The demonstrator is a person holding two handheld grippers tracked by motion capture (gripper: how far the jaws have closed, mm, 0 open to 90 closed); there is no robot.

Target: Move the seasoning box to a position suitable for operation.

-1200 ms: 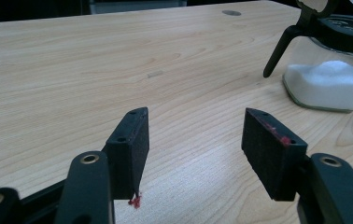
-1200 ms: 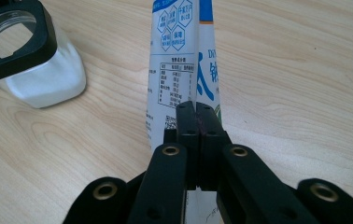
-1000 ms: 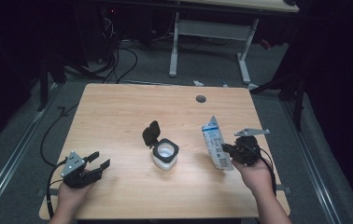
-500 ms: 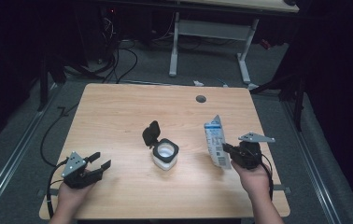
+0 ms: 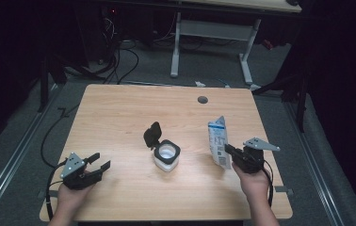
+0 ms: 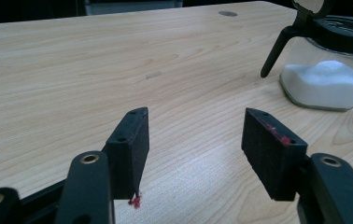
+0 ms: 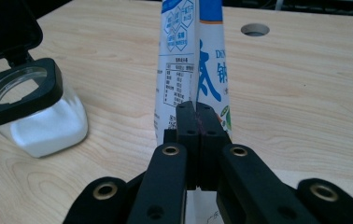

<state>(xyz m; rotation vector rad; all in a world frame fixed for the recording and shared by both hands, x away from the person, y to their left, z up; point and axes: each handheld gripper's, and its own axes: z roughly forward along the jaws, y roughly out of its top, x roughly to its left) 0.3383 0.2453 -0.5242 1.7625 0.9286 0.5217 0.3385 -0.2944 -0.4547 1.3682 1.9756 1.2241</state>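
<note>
A white and blue printed pouch (image 5: 217,139) (image 7: 193,56) stands upright at the table's right side, and my right gripper (image 5: 228,150) (image 7: 197,109) is shut on its lower edge. Whether the pouch's bottom rests on the wood I cannot tell. A clear jar (image 5: 167,156) (image 7: 34,116) (image 6: 324,84) with white powder in it sits mid-table, its black flip lid (image 5: 152,134) standing open. My left gripper (image 5: 99,160) (image 6: 195,121) lies low at the front left, open, with bare wood between its pads.
The wooden table (image 5: 119,113) has a round cable hole (image 5: 202,100) (image 7: 255,29) near its far edge. Beyond it stand a desk frame (image 5: 211,33) and cables on a dark floor. Open wood lies between the left gripper and the jar.
My right gripper has sunk a little toward the table with the pouch in it. The left gripper and the jar have stayed put.
</note>
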